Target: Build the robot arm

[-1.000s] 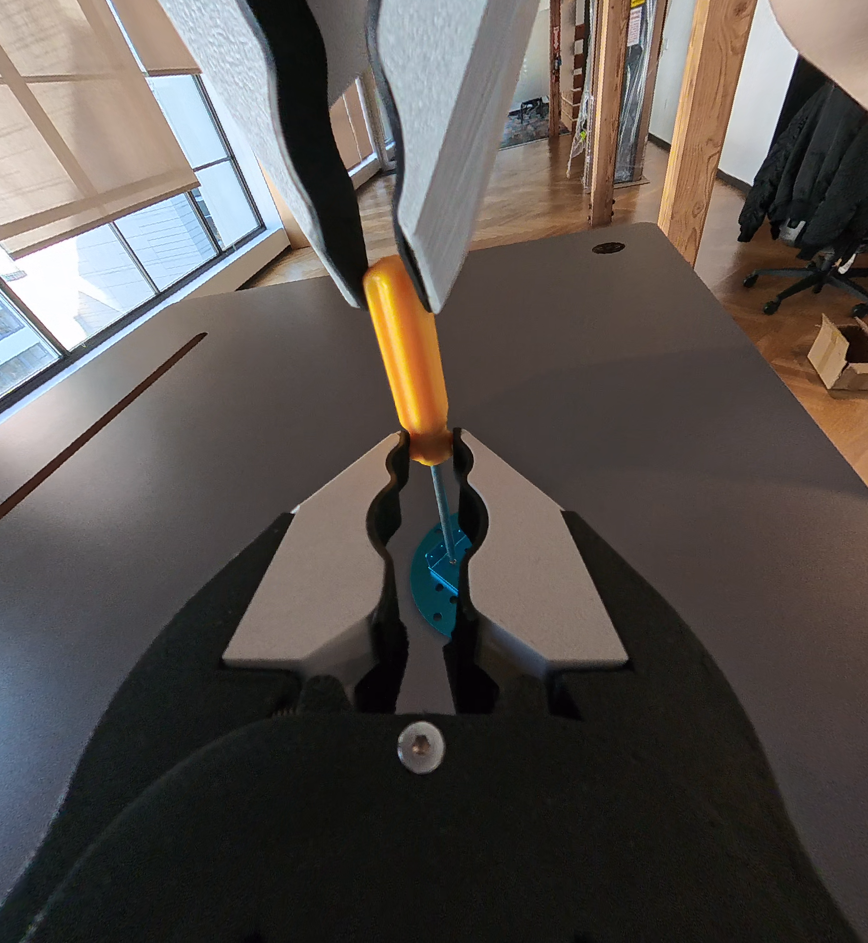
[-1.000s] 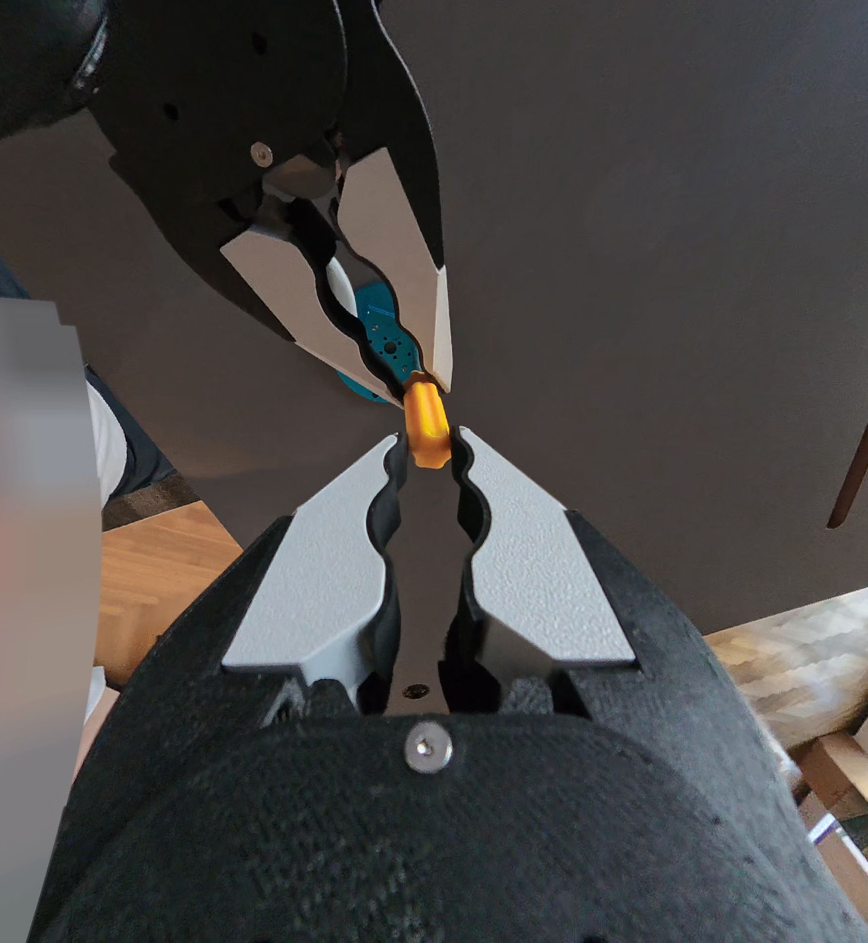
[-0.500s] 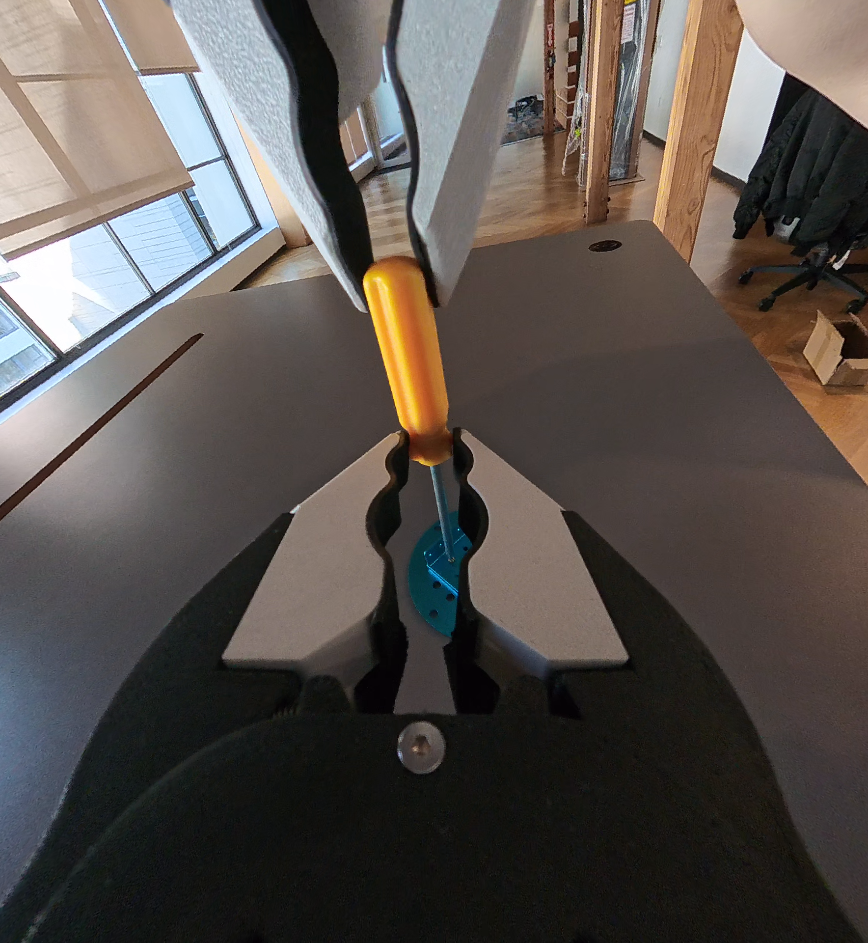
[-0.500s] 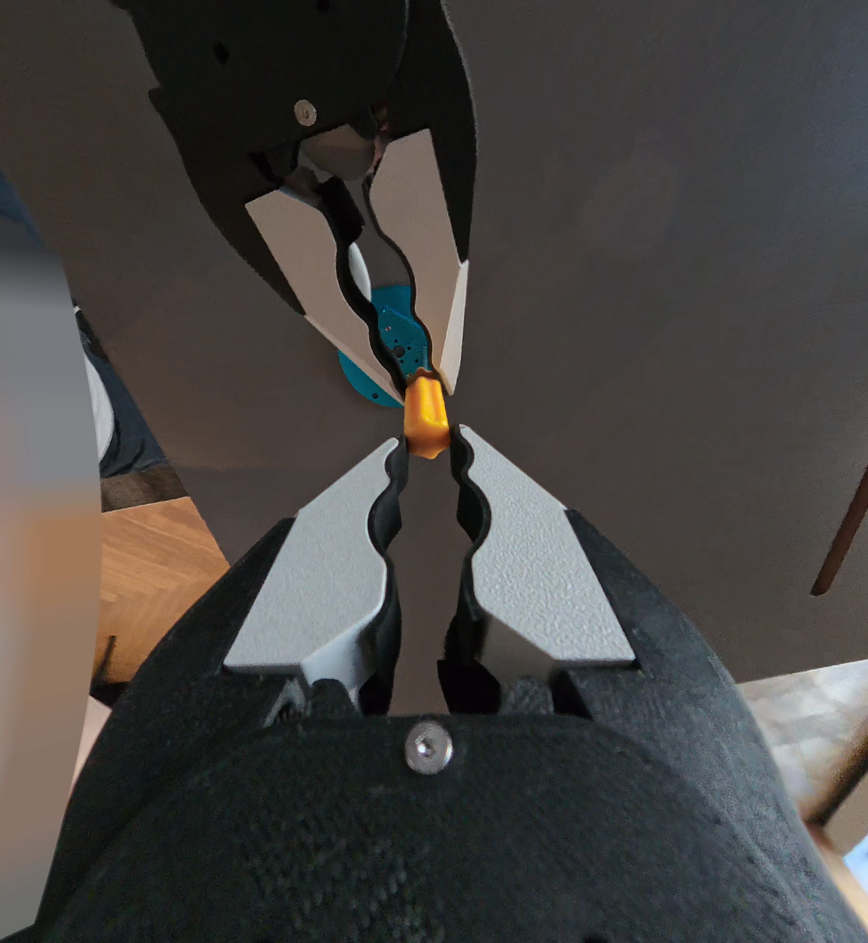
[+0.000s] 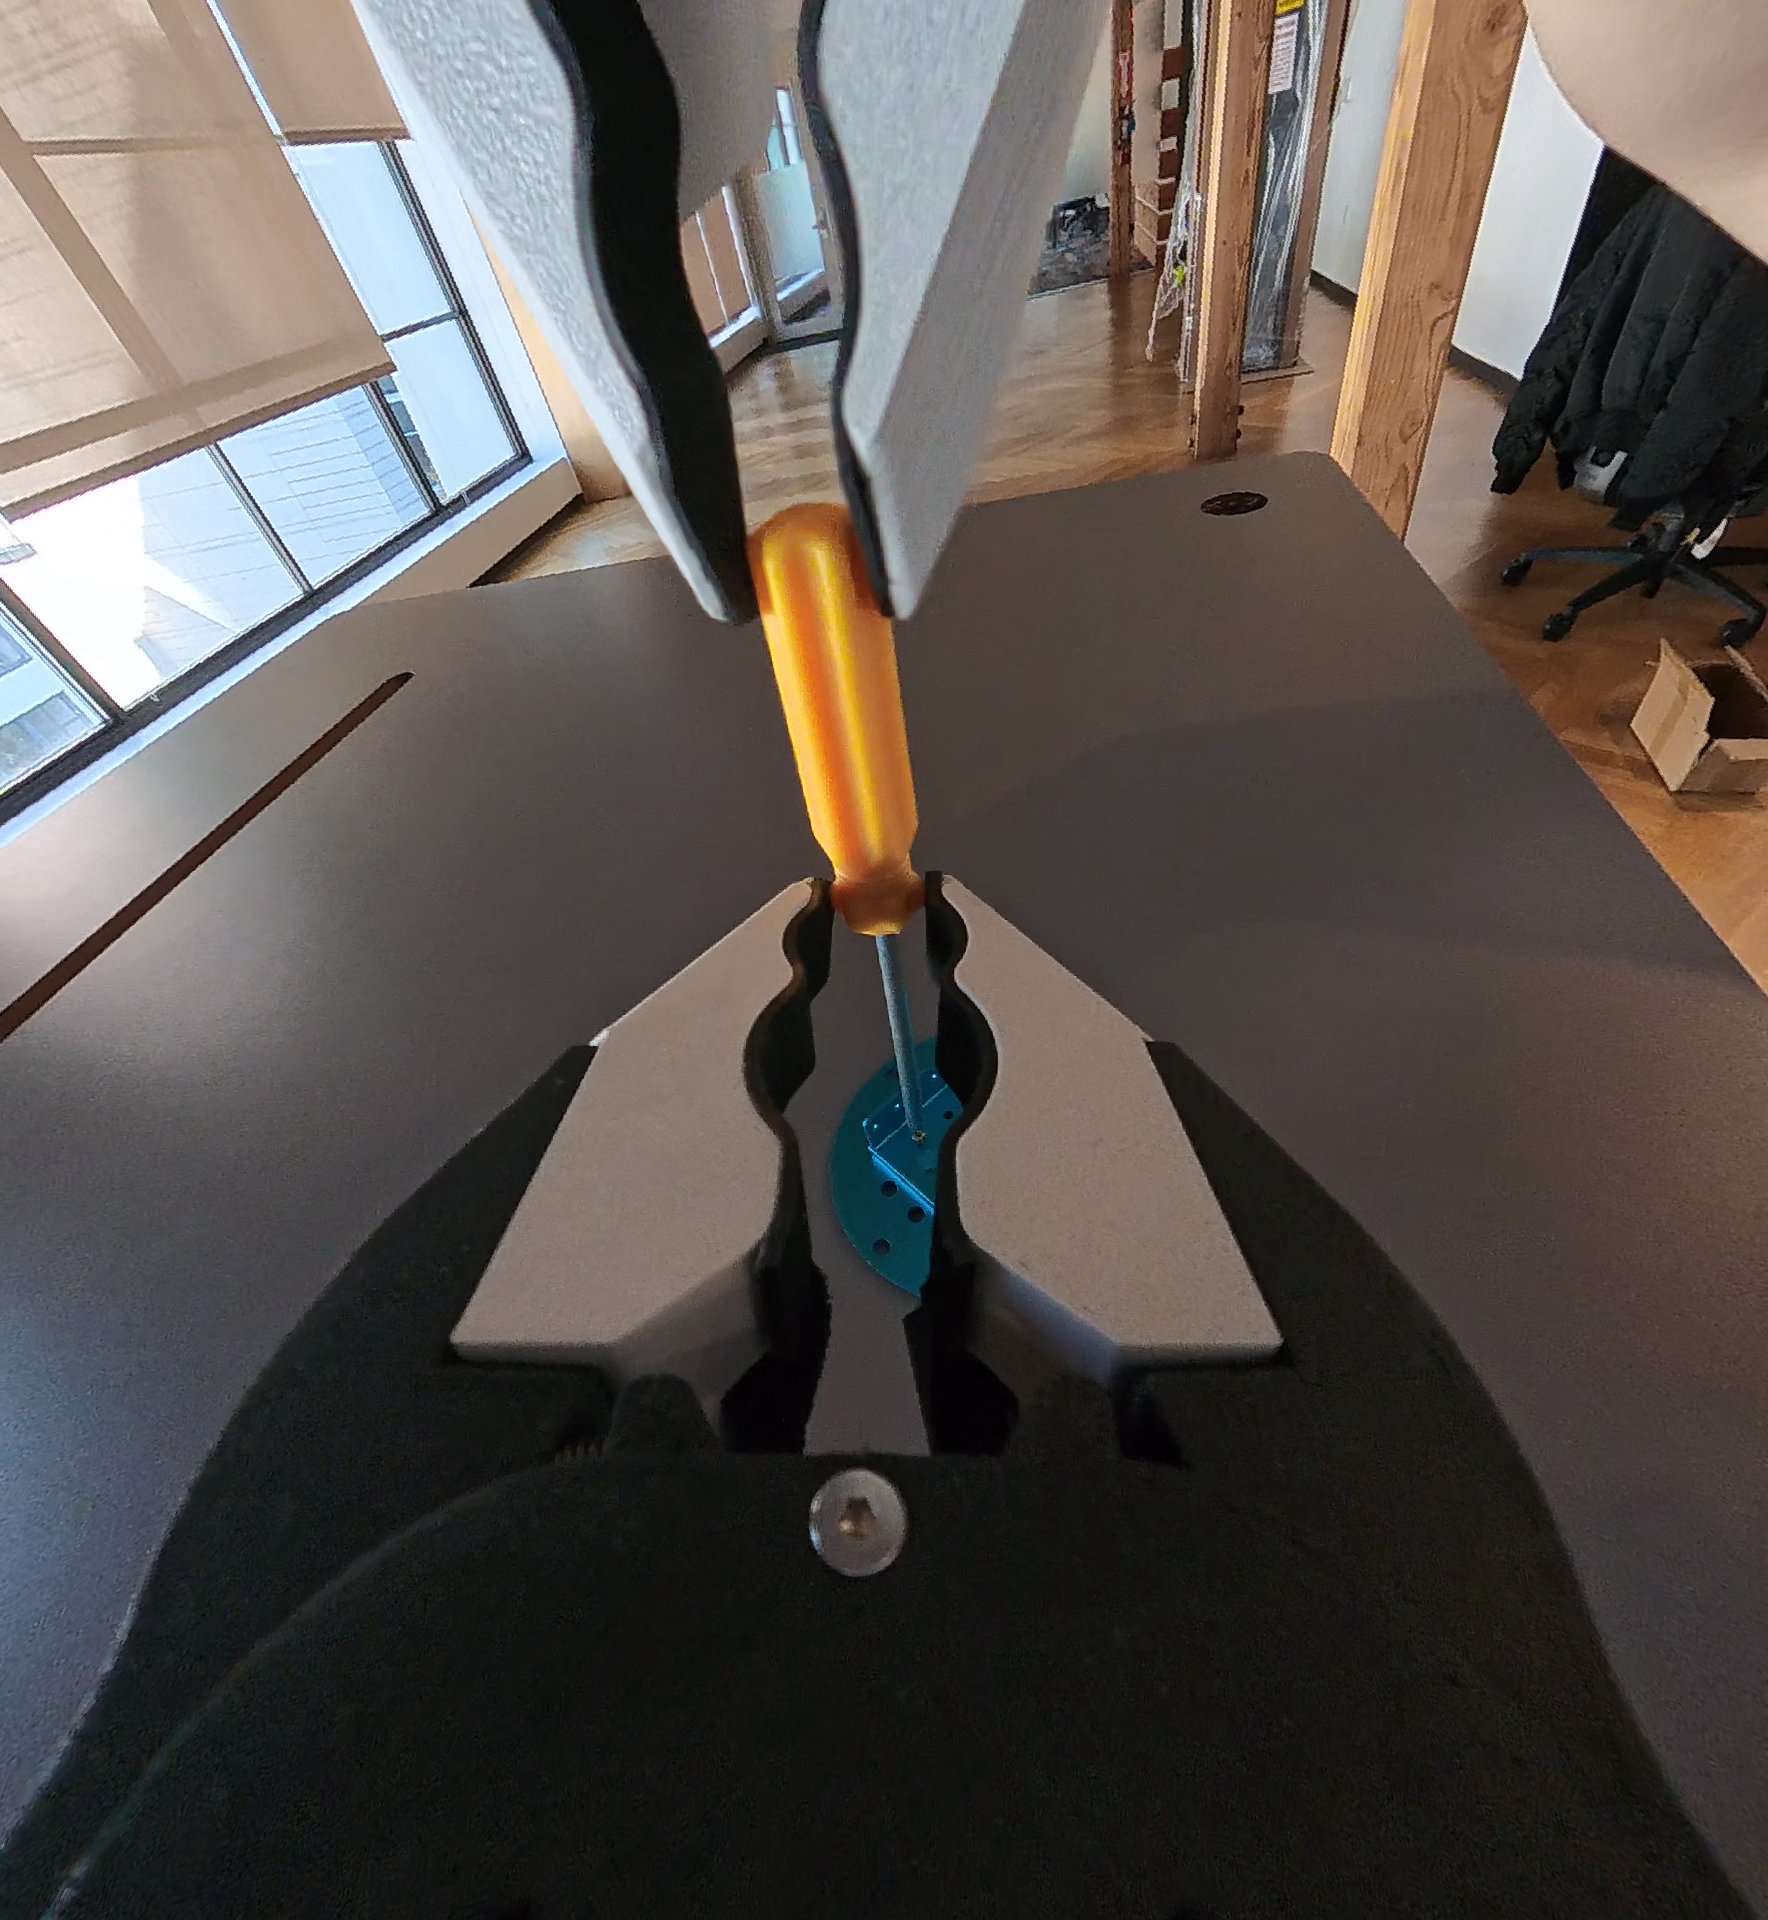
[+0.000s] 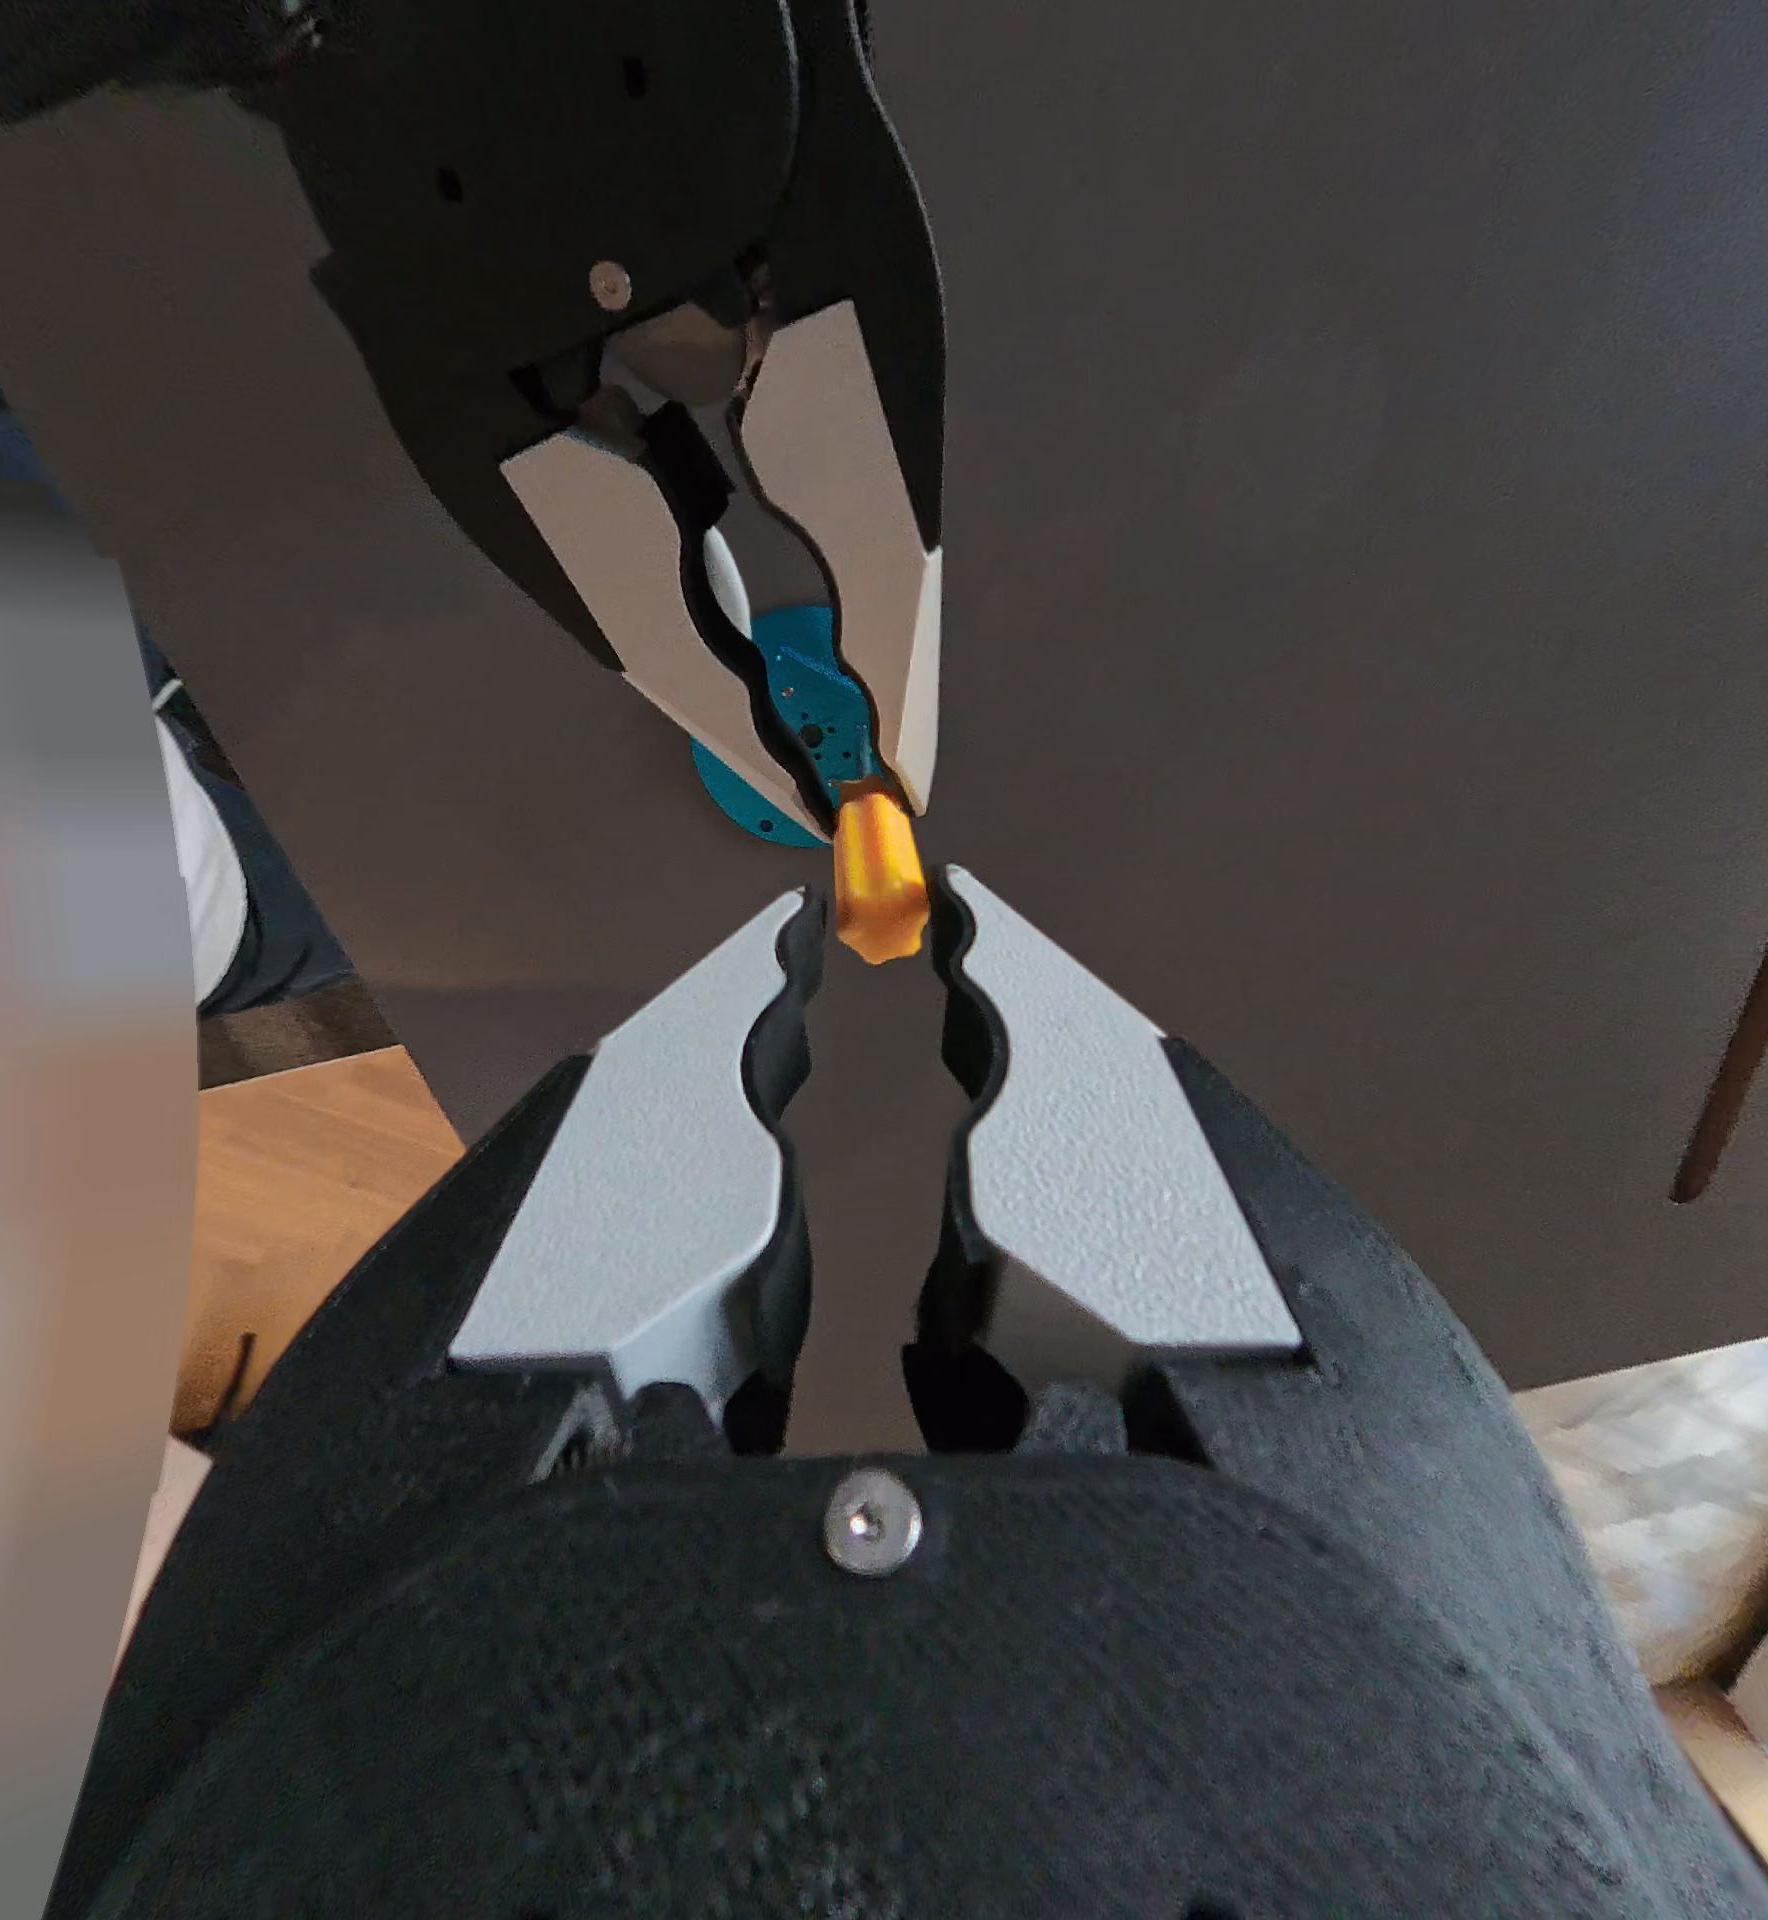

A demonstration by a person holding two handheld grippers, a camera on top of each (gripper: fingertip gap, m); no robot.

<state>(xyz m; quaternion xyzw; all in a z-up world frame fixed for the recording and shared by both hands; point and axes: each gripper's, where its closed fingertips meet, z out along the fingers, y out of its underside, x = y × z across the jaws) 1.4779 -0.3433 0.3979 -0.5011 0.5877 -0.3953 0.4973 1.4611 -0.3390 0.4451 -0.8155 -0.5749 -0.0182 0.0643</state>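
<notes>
Left wrist view: screwdriver [image 5: 838, 727] mid-table [image 5: 1275, 935].

I see an orange-handled screwdriver [image 5: 838, 727] standing nearly upright, leaning slightly, over my dark grey table [image 5: 1275, 935]. Its thin metal shaft [image 5: 899, 1029] runs down to a small blue bracket [image 5: 895, 1143] that sits on a flat blue disc [image 5: 875, 1216] dotted with holes, and the tip meets the bracket's top face. The disc lies flat on the table. From above, the handle's butt end [image 6: 875, 899] faces the camera.
</notes>
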